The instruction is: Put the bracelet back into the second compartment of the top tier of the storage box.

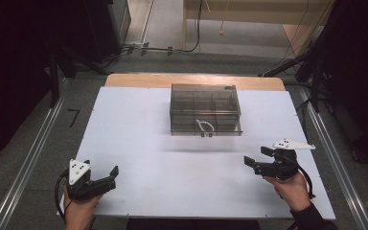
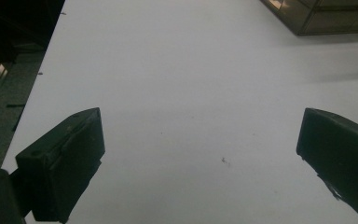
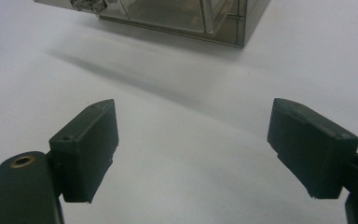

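Observation:
A clear smoky plastic organiser box (image 1: 205, 109) with a closed lid and inner compartments sits at the far middle of the white table (image 1: 139, 143); a small white item lies in a front compartment. My left gripper (image 1: 111, 175) is held low at the near left corner, open, with bare table between its jaws (image 2: 200, 140). My right gripper (image 1: 257, 156) is at the near right, open, jaws wide apart and pointing left toward the box (image 3: 177, 14), which is well ahead of it (image 3: 193, 135). A corner of the box (image 2: 326, 18) lies far off in the left gripper view.
The white board lies on a wooden tabletop (image 1: 191, 80) whose far edge shows behind the box. Metal rails (image 1: 28, 163) run along both sides on the grey floor. Cables (image 1: 172, 48) and dark equipment stand beyond the table.

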